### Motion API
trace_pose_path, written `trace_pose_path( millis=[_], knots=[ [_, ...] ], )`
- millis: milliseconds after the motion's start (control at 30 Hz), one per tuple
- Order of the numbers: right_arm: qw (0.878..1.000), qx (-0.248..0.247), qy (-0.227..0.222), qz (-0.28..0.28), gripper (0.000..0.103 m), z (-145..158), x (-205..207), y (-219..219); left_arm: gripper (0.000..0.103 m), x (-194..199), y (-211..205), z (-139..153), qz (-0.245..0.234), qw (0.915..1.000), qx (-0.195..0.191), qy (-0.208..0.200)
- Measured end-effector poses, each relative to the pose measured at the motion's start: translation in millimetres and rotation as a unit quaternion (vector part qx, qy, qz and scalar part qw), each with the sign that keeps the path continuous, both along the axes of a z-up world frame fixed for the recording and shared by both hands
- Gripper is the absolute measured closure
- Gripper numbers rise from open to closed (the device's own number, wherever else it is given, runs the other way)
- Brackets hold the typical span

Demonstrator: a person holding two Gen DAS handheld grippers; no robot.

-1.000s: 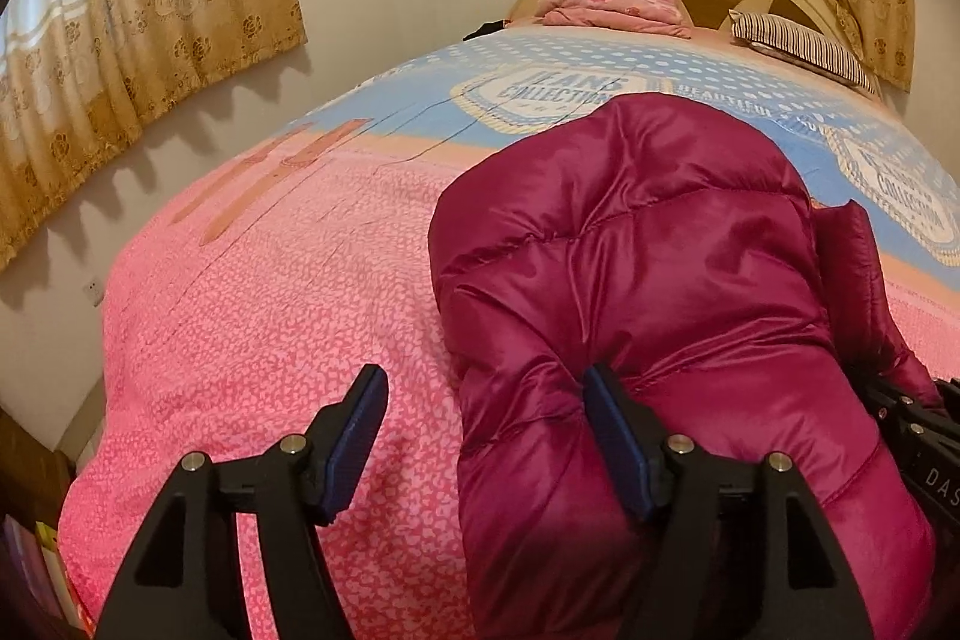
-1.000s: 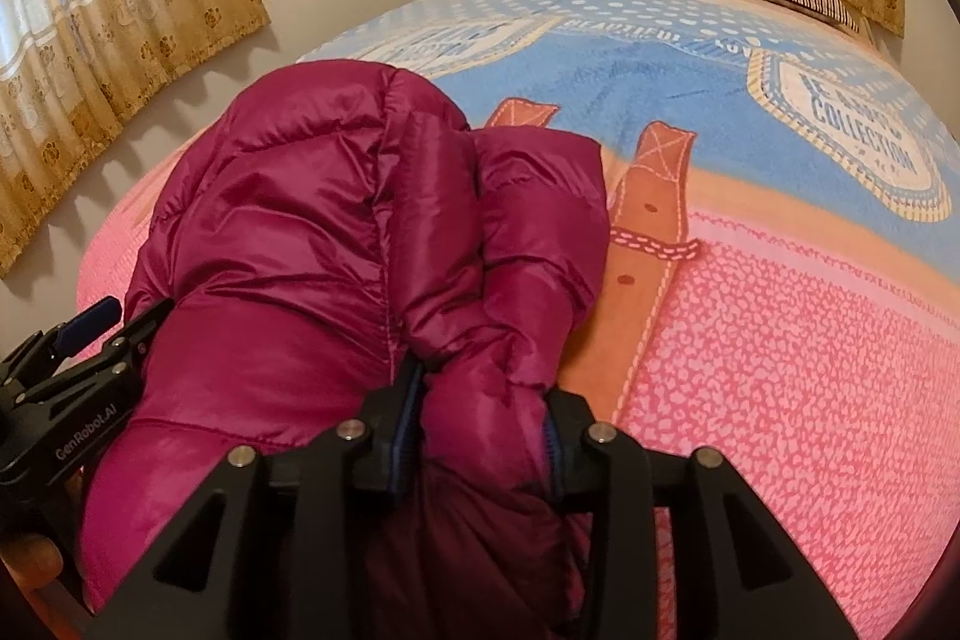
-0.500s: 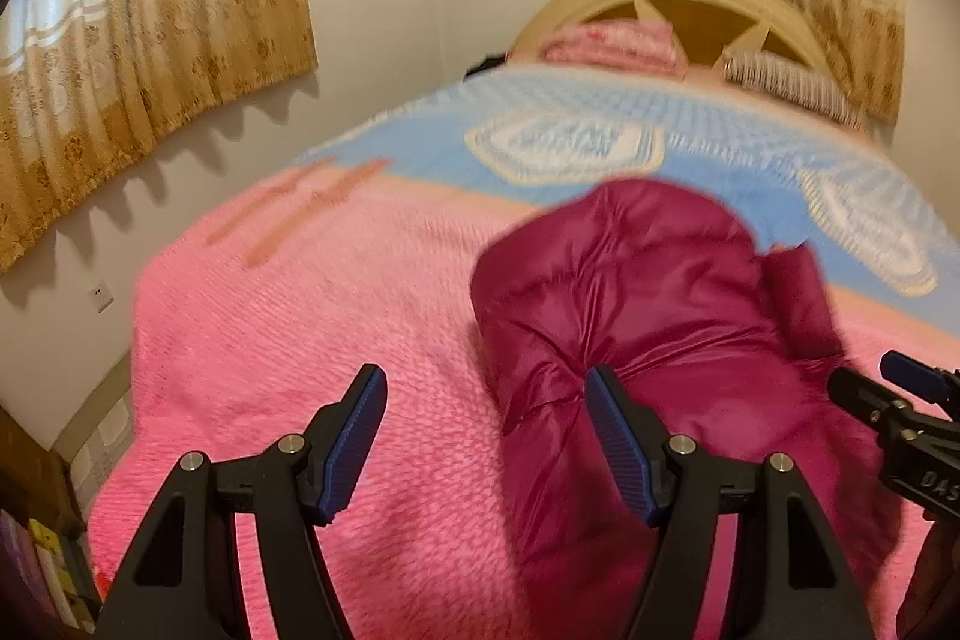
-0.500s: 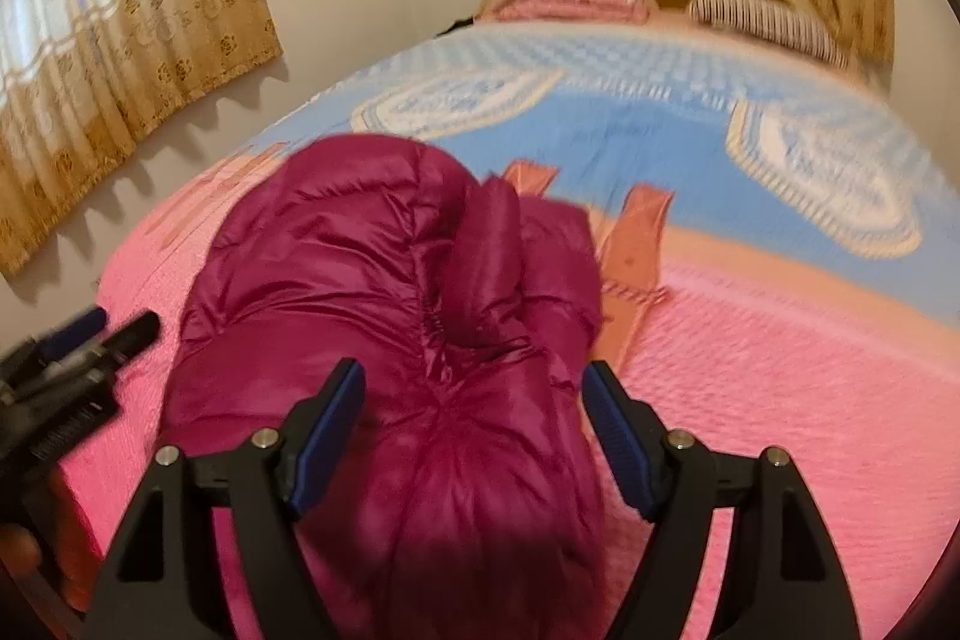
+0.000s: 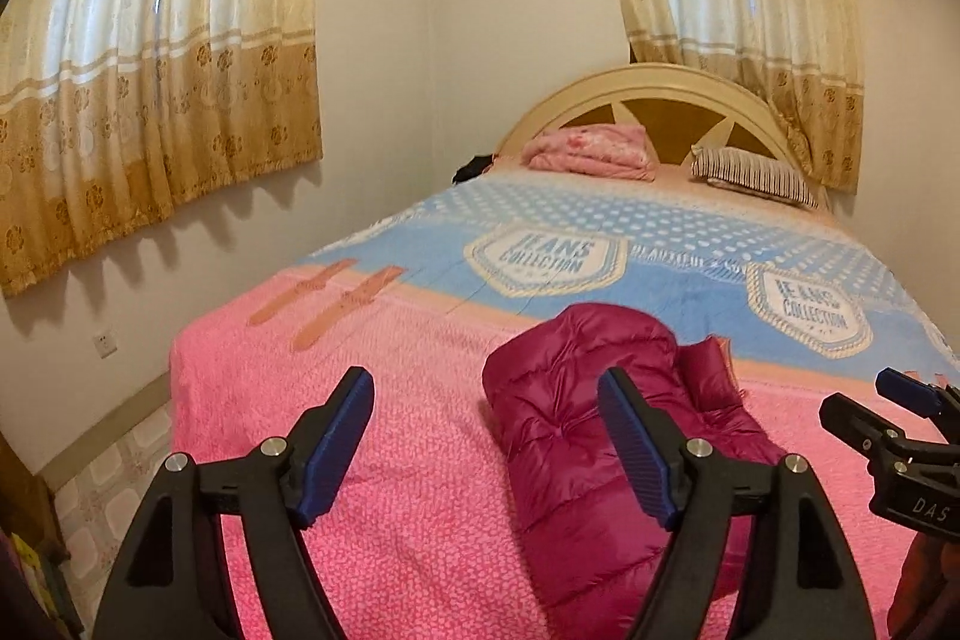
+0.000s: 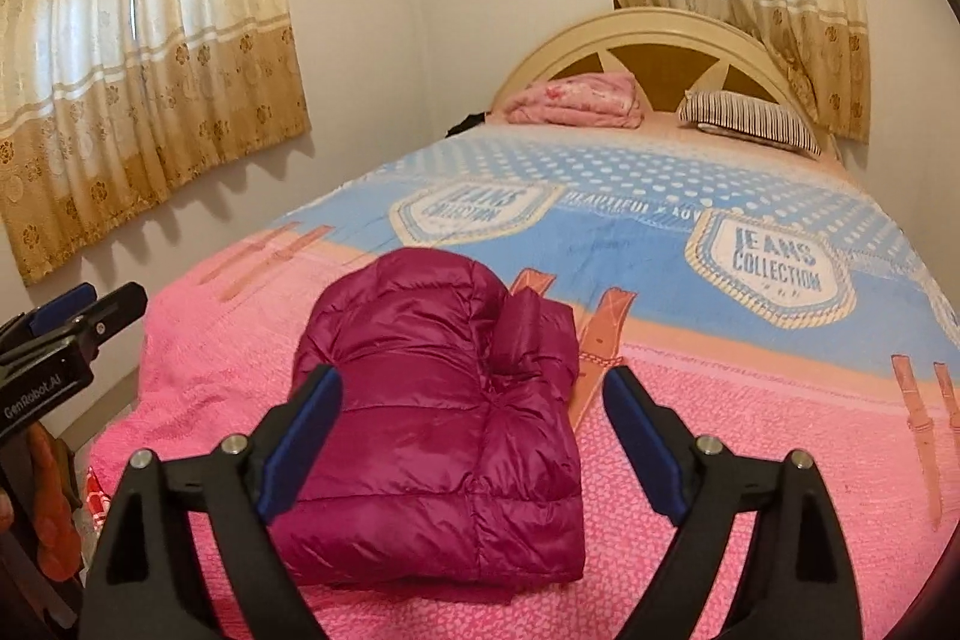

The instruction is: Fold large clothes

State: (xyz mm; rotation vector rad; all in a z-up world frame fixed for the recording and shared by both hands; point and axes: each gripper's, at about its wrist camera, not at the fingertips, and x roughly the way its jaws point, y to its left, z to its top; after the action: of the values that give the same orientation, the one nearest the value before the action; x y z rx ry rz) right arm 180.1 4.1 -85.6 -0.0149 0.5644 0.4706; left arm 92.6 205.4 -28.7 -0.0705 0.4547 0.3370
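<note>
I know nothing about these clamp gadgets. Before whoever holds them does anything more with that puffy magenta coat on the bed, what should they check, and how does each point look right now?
1. Left gripper open and holding nothing: ok.
2. Right gripper open and holding nothing: ok.
3. Shiny magenta quilted puffer jacket folded into a compact bundle: ok.
4. Jacket lying wholly on the pink and blue printed bedspread, away from the bed's edge: ok.
5. Sleeve tucked flat: not ok, it bulges along the bundle's right side.
6. Underside layers lying smooth: cannot tell, hidden.
</note>
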Motion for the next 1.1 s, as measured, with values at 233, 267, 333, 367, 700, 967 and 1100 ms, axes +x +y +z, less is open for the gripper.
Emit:
trace_pose_path(
  millis=[233,267,333,367,700,967,1100],
  knots=[
    [1.0,-0.005,-0.013,-0.004,0.012,6,-11,-5,0.024,-2,-2,0,-0.005,1.0,-0.003,0.002],
    [1.0,-0.006,-0.013,-0.003,0.012,6,-12,-5,0.024,-2,-1,0,-0.005,1.0,-0.005,0.003],
    [1.0,-0.008,-0.014,-0.003,0.012,6,-14,-5,0.024,-3,0,2,-0.005,1.0,-0.008,0.0],
    [1.0,-0.008,-0.014,-0.003,0.012,6,-14,-6,0.024,-3,0,2,-0.004,1.0,-0.009,0.0],
    [1.0,-0.008,-0.016,0.008,0.011,6,-17,-2,0.024,-3,3,2,-0.002,0.9999,-0.011,0.001],
    [1.0,-0.006,-0.014,0.006,0.011,6,-17,-2,0.024,-3,4,0,-0.001,0.9999,-0.011,0.003],
    [1.0,-0.004,-0.012,0.007,0.011,5,-18,-2,0.024,-1,3,-1,-0.001,0.9999,-0.011,0.005]
  ],
)
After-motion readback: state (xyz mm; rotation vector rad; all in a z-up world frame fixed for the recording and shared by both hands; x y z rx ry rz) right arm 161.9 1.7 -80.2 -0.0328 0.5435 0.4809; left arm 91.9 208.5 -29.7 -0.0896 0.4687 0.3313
